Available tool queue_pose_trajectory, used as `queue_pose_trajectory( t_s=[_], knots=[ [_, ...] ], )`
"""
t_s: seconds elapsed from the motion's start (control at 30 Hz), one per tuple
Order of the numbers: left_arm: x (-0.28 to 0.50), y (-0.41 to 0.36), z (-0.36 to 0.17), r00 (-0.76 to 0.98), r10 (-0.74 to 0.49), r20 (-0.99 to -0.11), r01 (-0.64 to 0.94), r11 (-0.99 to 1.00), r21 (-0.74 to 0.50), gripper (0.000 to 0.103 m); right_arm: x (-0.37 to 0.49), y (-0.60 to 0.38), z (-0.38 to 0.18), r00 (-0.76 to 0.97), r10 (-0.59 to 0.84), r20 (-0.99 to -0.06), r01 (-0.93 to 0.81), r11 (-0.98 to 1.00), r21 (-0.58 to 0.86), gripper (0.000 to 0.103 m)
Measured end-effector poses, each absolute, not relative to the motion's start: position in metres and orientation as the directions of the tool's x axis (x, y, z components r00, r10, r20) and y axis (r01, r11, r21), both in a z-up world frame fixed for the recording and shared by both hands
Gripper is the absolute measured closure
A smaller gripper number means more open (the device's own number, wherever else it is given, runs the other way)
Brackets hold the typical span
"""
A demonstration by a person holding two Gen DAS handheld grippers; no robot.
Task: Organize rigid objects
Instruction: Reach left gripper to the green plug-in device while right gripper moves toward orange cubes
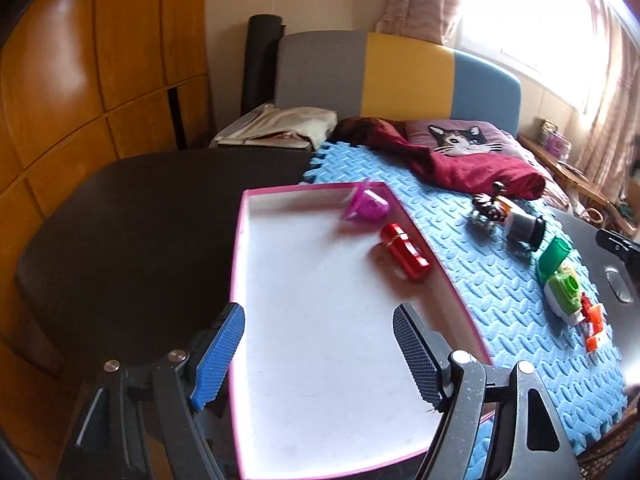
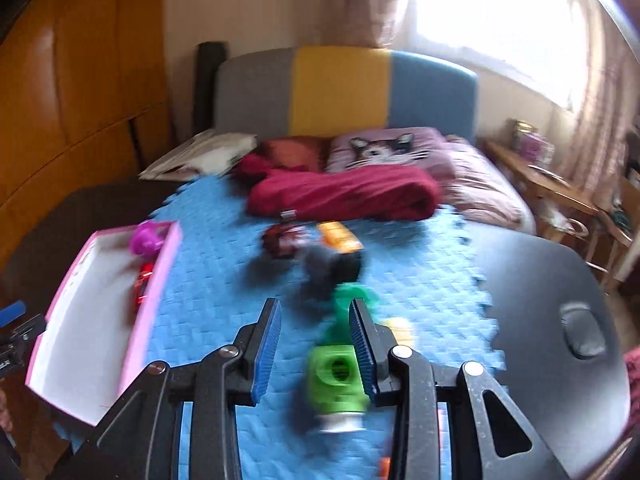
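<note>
With two toys already in the pink-rimmed white cardboard tray (image 1: 280,360), the open right hand-held gripper (image 2: 316,344) hovered over the green plastic toy camera (image 2: 338,380), which by my judgement needed centring before closing, while the left hand-held gripper (image 1: 318,356) gaped empty above the tray.

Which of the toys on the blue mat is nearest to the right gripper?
The green toy camera: it lies between the open fingers of the right gripper, close to the right-hand finger. The dark toy and the orange one lie farther up the blue mat.
</note>
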State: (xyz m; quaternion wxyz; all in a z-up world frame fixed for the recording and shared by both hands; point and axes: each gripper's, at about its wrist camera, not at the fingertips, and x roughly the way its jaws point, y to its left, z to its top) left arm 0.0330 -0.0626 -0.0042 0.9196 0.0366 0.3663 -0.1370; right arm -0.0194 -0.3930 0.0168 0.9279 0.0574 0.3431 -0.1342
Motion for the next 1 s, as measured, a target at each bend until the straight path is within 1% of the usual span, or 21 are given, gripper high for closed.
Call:
queue_pose_trajectory(
  t_s=[0.07, 0.23, 0.33, 0.4, 0.43, 0.57, 0.77, 1.0],
  knots=[
    [0.034, -0.072, -0.002, 0.688, -0.244, -0.684, 0.305, 0.952, -0.033, 0.026, -0.03, -0.415, 0.018, 0.718, -0.252, -0.649, 0.35, 0.936, 0.024, 0.065],
    [0.029, -0.101, 0.004, 0.678, -0.29, -0.675, 0.384, 0.923, -0.01, 0.026, -0.05, -0.467, 0.009, 0.657, -0.38, -0.651, 0.531, 0.846, 0.041, 0.064],
    [0.026, -0.122, 0.005, 0.657, -0.33, -0.678, 0.447, 0.895, -0.002, 0.026, -0.059, -0.491, -0.005, 0.638, -0.401, -0.657, 0.599, 0.795, 0.096, 0.064],
    [0.024, -0.138, 0.005, 0.63, -0.363, -0.686, 0.498, 0.867, -0.001, 0.026, -0.062, -0.505, -0.016, 0.609, -0.394, -0.688, 0.639, 0.758, 0.131, 0.064],
    [0.023, -0.148, 0.003, 0.616, -0.376, -0.692, 0.523, 0.852, 0.003, 0.026, -0.066, -0.512, -0.016, 0.627, -0.372, -0.685, 0.641, 0.746, 0.182, 0.064],
    [0.021, -0.177, -0.004, 0.553, -0.419, -0.72, 0.587, 0.809, -0.019, 0.026, -0.072, -0.518, -0.015, 0.64, -0.357, -0.681, 0.645, 0.731, 0.223, 0.064],
    [0.021, -0.217, -0.012, 0.475, -0.458, -0.752, 0.643, 0.763, -0.058, 0.026, -0.069, -0.512, -0.016, 0.646, -0.342, -0.683, 0.631, 0.743, 0.224, 0.064],
    [0.028, -0.255, -0.015, 0.404, -0.488, -0.774, 0.678, 0.727, -0.105, 0.026, -0.072, -0.516, -0.018, 0.654, -0.327, -0.682, 0.635, 0.727, 0.261, 0.064]
  ],
)
